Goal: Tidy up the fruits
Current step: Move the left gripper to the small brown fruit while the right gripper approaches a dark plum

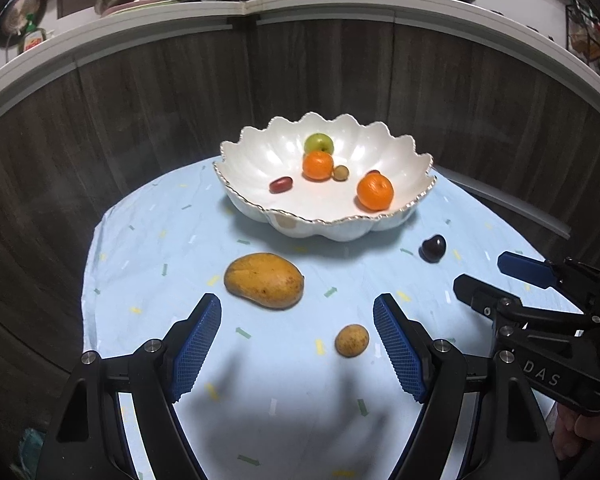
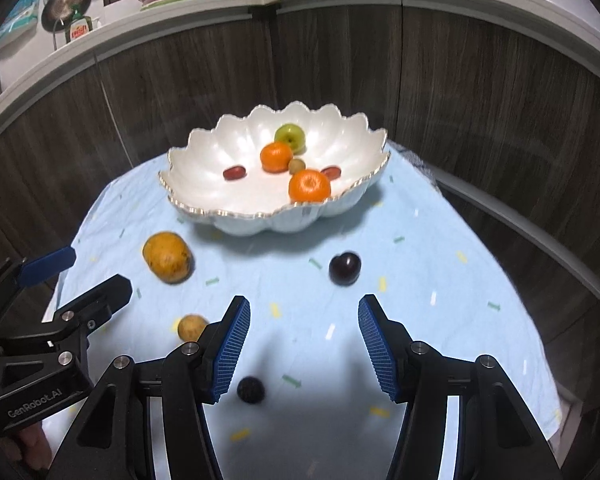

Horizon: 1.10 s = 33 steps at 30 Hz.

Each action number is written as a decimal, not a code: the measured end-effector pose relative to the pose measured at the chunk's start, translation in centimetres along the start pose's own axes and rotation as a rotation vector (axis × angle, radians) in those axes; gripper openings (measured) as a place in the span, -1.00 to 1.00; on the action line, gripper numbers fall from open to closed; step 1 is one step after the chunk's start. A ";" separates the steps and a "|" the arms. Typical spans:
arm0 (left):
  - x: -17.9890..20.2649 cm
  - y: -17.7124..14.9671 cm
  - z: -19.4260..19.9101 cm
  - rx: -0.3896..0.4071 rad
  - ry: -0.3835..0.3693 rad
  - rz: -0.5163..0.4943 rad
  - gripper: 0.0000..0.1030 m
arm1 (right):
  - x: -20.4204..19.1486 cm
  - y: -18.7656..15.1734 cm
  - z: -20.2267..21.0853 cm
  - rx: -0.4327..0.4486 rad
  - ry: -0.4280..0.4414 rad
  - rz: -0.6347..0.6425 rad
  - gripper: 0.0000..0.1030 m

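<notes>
Hanging over the cloth, the left gripper (image 1: pixel 298 344) was spread and empty; the mango (image 1: pixel 264 280) lay sideways just past its jaws.

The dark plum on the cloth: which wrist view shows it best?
The right wrist view: the dark plum lies near centre, ahead of the open right hand-held gripper, its cleft visible. In the left wrist view it is smaller, off to the right.
</notes>
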<state>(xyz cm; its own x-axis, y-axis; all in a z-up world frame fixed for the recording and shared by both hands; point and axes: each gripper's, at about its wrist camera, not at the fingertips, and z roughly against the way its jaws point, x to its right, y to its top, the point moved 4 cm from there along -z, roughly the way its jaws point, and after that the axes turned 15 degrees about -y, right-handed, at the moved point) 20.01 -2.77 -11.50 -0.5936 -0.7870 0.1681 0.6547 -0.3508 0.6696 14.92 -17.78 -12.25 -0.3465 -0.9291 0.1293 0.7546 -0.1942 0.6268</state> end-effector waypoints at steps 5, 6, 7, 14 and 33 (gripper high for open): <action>0.4 -0.9 -1.0 -0.033 -0.034 -0.029 0.51 | -0.1 -1.3 -0.8 -0.042 -0.003 0.012 0.11; 0.4 -1.0 -1.1 -0.038 -0.038 -0.034 0.51 | -0.1 -1.6 -0.9 -0.051 -0.005 0.012 0.11; 0.5 -1.2 -1.3 -0.044 -0.045 -0.041 0.51 | -0.1 -1.8 -1.0 -0.055 -0.006 0.013 0.11; 1.1 -1.9 -2.6 -0.077 -0.080 -0.081 0.46 | -0.8 -2.9 -1.1 -0.065 0.005 0.057 0.11; 1.0 -3.1 -5.0 -0.156 -0.183 -0.198 0.27 | -2.8 -4.7 -1.1 -0.047 0.038 0.155 0.05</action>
<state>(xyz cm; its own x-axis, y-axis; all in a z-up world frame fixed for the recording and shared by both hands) 19.69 -5.01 -17.05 -0.7821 -0.5959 0.1821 0.5731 -0.5733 0.5855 12.90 -14.63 -16.41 -0.2036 -0.9600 0.1922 0.8230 -0.0615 0.5647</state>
